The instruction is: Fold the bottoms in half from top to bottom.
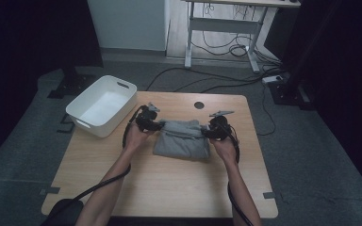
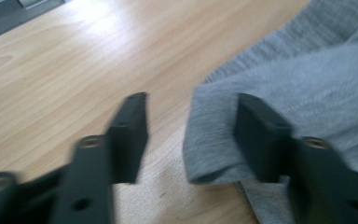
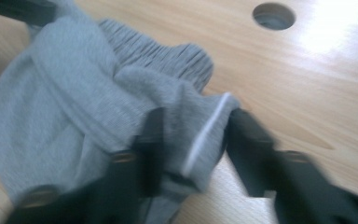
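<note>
Release step: my left gripper [image 1: 156,125] and right gripper [image 1: 208,132], jaws apart, let go the folded grey garment [image 1: 181,139] mid-table near the far edge; next I judge withdrawal without snagging.

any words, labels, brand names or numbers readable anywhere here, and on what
None can be read: the grey garment, the white bin, the wooden table and the left tongs and right tongs show no print or label.
</note>
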### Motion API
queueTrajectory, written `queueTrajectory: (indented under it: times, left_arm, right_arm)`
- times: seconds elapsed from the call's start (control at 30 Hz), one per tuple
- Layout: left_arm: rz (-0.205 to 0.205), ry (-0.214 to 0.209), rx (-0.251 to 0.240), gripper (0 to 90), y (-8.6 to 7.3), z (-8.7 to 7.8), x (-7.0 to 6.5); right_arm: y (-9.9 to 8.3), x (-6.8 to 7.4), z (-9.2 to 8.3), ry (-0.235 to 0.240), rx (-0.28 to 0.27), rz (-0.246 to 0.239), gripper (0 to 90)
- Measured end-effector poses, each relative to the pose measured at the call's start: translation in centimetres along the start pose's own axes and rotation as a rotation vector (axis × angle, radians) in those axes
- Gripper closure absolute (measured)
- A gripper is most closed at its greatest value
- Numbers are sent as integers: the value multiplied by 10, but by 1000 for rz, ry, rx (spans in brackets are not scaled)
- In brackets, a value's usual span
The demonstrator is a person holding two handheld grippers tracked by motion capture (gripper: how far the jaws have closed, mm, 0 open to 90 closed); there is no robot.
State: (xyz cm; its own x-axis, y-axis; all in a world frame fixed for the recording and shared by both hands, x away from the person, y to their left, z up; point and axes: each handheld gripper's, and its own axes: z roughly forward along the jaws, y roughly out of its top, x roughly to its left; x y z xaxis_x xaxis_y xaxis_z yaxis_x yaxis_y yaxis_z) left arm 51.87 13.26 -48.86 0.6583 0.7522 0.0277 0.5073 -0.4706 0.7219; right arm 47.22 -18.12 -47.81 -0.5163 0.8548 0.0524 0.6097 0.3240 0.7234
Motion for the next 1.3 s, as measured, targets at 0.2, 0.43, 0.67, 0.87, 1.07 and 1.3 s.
queueTrajectory:
  times: [0.2,0.43,0.67,0.87,1.07,1.3]
  left_arm:
    - [-38,-46,-61,160,-9,-35,3]
    - [-48,-119,-70,146,-44,-52,-3]
    - [15,-202,7,207,-75,-29,-31]
    - [67,-232,51,481,-83,-17,-44]
    - [68,-273,34,813,-88,-19,-49]
    - [116,-282,60,836,-96,-37,-61]
  right_arm:
    - [-1,3,-28,25,-35,-27,290]
    - [-27,12,-50,56,-29,-62,277]
    - [-57,23,-38,96,-7,-63,312]
    - [-73,31,-21,114,37,-74,535]
    - [-81,37,-23,122,9,-53,736]
    - [-90,45,-33,142,18,-61,742]
